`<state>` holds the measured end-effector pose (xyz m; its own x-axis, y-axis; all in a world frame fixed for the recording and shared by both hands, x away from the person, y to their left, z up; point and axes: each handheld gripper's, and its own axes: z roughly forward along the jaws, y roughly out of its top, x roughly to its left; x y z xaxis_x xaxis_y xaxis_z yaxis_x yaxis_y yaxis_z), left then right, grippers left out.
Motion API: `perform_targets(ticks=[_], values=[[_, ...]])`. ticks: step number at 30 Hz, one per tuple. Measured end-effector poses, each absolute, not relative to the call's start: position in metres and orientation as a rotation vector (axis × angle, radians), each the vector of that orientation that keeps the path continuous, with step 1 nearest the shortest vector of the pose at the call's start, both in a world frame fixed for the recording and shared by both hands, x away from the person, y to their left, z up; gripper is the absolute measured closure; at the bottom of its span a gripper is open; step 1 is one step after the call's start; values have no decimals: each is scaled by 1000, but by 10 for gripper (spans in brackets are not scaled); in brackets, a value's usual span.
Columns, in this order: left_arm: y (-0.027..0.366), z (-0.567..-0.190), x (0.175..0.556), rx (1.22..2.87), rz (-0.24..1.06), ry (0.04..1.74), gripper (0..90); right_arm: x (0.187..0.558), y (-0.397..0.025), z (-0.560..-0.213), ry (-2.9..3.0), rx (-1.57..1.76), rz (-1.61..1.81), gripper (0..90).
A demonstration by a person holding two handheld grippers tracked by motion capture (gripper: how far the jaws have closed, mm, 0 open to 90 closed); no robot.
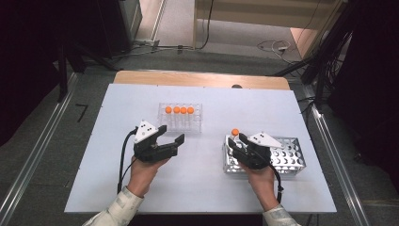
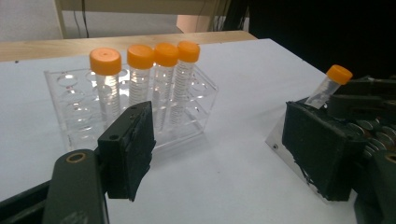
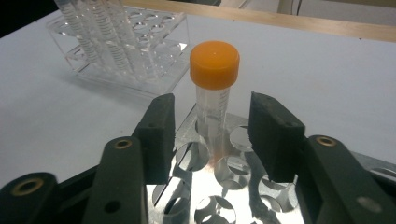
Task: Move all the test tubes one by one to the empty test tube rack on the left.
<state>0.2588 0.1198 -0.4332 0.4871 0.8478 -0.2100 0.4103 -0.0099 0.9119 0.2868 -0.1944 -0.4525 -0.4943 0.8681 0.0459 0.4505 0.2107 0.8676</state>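
On the white table (image 1: 202, 174) stand two racks. The metal rack (image 1: 287, 157), near the right side, is the bigger one and has many round holes. One tube with an orange cap (image 3: 214, 93) stands upright in a hole at its left front corner. The clear plastic rack (image 1: 181, 117) stands farther back, near the middle of the table, and it holds four tubes with orange caps (image 2: 144, 79) in one row.

The right gripper (image 3: 210, 133) is over the left end of the metal rack. Its jaws are spread, one on each side of the single tube, and there is a gap on both sides, so they do not touch it. The left gripper (image 1: 170, 136) hovers just in front of the clear rack, with its jaws wide apart and nothing between them.

The tubes have fine scale lines on the wall, but the marks are too small to read.
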Motion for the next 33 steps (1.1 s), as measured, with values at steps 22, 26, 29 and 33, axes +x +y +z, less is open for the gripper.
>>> perform_targets(ticks=[22, 26, 29, 33], values=[[119, -429, 253, 1624, 480, 1076, 280, 274, -180, -416, 1926, 1137, 1178, 719], [118, -426, 250, 1616, 476, 1060, 279, 260, -181, -395, 1905, 1078, 1245, 720], [116, -423, 247, 1614, 472, 1048, 278, 251, -180, -386, 1926, 1050, 1288, 720], [114, -419, 242, 1611, 467, 1024, 278, 245, -173, -386, 1999, 1027, 1336, 720]])
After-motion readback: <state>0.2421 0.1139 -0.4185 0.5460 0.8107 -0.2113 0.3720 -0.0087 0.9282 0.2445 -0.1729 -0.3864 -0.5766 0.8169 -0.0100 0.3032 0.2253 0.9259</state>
